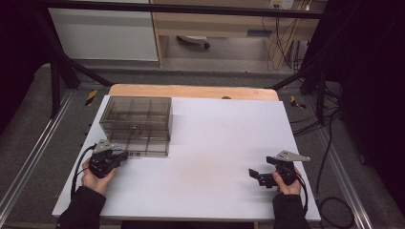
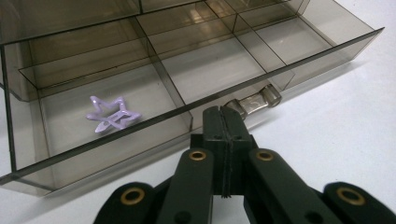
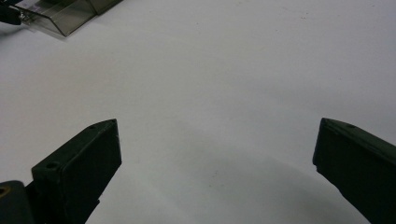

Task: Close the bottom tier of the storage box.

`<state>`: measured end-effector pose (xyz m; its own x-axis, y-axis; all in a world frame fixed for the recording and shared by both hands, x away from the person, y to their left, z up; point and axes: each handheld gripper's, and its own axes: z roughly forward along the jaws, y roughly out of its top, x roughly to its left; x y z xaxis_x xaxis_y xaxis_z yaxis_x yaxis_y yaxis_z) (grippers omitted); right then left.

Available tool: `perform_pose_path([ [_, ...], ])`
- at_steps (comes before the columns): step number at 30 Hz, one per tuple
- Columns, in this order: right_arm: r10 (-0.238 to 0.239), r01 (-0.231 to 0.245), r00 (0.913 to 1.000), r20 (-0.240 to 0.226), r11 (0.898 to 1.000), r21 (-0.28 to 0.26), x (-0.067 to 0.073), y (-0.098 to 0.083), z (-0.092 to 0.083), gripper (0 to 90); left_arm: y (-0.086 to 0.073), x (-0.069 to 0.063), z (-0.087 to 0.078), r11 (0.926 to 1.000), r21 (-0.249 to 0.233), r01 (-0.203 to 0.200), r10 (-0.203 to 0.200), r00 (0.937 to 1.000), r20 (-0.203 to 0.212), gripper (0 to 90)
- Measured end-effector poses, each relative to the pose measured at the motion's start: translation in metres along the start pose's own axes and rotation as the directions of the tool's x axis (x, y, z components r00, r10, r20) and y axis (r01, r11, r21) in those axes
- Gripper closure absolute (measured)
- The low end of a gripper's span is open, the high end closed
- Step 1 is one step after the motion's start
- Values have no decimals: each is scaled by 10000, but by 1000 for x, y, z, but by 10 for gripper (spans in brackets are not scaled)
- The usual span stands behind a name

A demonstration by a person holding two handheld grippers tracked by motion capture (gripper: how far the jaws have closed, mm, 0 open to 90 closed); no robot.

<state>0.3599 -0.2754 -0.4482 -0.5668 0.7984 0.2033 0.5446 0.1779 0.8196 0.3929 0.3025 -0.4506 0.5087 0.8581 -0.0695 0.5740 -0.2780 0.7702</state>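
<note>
drawer point(image 2: 205, 70): pulled out of the smoky box point(image 1: 136, 112), long axis across the front
left gripper point(image 2: 225, 116): fingers pinched together at the drawer handle point(image 2: 254, 101)
right gripper point(image 3: 217, 154): fingers spread wide over the white surface point(image 3: 233, 70)

A white sheet point(image 1: 215, 157) is spread over a wooden table point(image 1: 191, 90), whose bare edge is left showing at the far side. On the sheet, a smoky plastic drawer box point(image 1: 136, 125) is set at the far left; its bottom drawer seems pulled out.
</note>
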Motion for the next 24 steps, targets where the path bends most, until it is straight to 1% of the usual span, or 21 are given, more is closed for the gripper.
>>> perform_pose_path([
  [24,19,-19,10000,-2,10000,14,0,0,0,18,2,3,4,10000,-95,25,-25,10000,-2,900],
])
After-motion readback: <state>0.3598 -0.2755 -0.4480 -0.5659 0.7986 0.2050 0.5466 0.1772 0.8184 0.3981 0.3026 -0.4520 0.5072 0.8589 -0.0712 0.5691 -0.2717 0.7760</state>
